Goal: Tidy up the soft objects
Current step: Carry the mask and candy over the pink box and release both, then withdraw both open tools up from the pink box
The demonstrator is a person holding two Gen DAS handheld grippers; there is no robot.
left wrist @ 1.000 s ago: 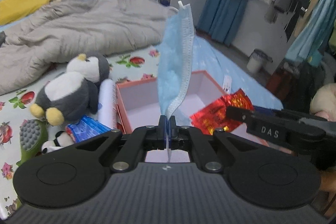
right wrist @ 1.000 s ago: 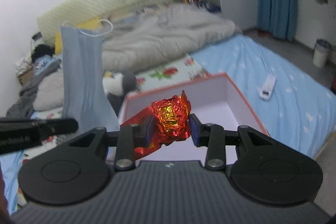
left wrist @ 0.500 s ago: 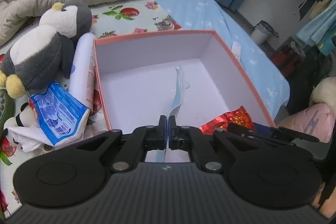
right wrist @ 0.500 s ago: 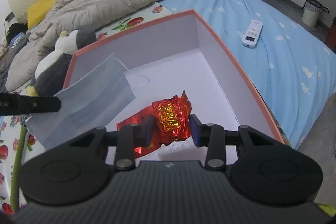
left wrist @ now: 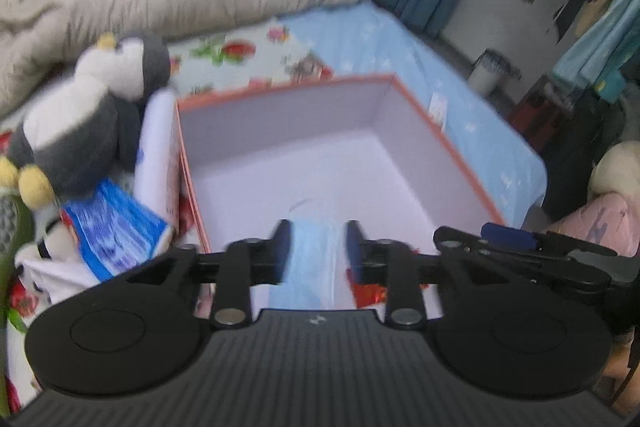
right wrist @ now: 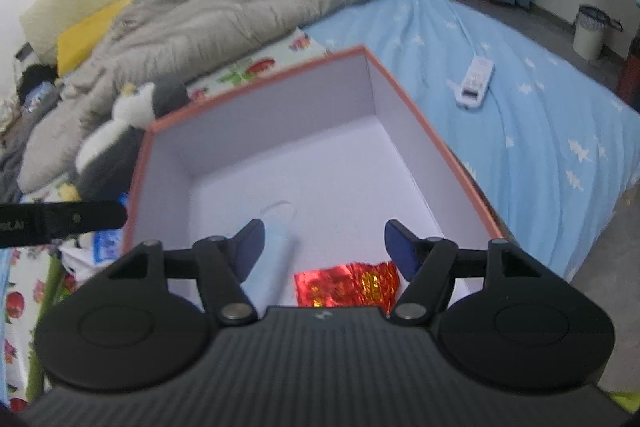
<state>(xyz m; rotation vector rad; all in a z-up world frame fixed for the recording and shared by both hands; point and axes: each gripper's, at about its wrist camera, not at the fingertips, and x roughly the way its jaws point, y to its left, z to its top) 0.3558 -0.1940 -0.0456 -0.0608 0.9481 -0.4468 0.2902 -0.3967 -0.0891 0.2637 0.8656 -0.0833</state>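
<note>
Both tongs — left [left wrist: 314, 247], right [right wrist: 324, 241] — spread, empty, mask [left wrist: 312, 267], seemingly flat, wrapper [right wrist: 346, 285] in box [right wrist: 420, 119].

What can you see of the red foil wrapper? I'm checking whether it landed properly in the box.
The red foil wrapper is a crinkled, shiny sheet of red with gold print, lying fairly flat on the pale floor of the box, near its close edge. The right tongs stand open above it, not touching it. A blue face mask lies just to its left; whether they touch is unclear. The left wrist view shows only a red corner behind the left tongs.
</note>
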